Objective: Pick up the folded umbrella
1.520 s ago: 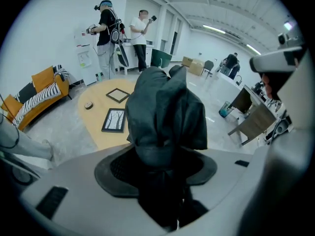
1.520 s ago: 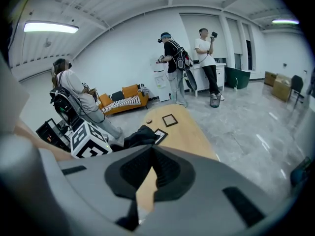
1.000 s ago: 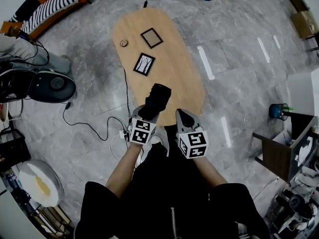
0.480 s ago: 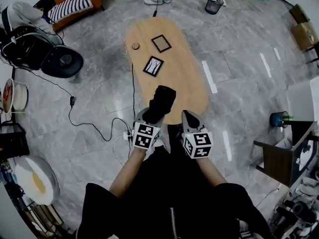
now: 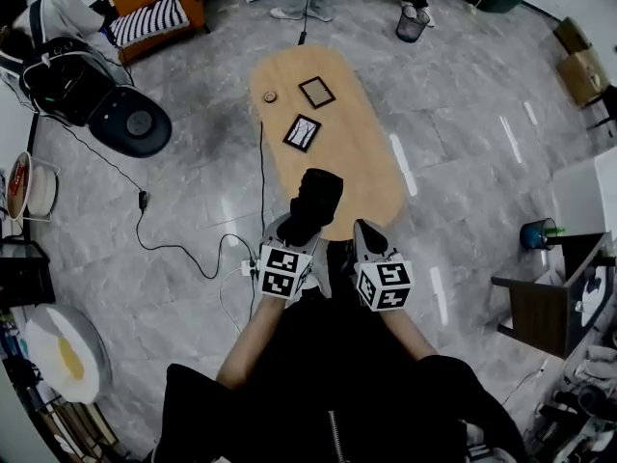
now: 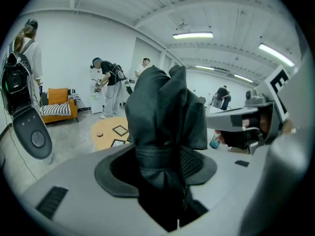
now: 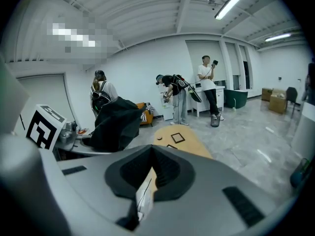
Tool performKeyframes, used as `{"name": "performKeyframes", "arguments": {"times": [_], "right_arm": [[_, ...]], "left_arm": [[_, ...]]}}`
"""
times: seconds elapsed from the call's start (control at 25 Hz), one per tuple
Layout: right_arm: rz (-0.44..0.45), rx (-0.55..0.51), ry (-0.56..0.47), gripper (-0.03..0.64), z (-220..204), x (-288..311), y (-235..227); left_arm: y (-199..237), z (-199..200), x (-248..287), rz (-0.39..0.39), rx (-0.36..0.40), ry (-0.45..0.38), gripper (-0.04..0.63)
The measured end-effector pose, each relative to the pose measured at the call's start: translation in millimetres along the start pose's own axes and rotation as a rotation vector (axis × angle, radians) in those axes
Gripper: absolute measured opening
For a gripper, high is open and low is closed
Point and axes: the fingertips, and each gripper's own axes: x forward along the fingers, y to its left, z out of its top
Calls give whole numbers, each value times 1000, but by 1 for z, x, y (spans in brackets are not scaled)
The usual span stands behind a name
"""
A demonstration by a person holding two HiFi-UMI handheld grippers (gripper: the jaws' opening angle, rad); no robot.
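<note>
Left gripper view shows left gripper [image 6: 160, 162] fingers clamping the folded umbrella [image 6: 165, 107]; right gripper [image 7: 151, 154] fingers closed, empty.

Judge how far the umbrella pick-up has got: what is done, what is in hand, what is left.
Done: the left gripper is clamped on the folded umbrella, which is clear of the wooden table. In hand: it holds the umbrella over the table's near end, while the right gripper is shut and empty. Left: apparently nothing but keeping hold.

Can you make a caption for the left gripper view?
Left hand-held gripper grips a black folded umbrella, oval wooden table beyond.
</note>
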Motion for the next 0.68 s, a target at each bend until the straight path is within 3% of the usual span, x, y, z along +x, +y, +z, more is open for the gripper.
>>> {"name": "performKeyframes", "arguments": {"times": [0.68], "right_arm": [[30, -7, -5, 9, -11, -8, 32]], "left_arm": [[7, -12, -27, 0, 14, -16, 225]]}}
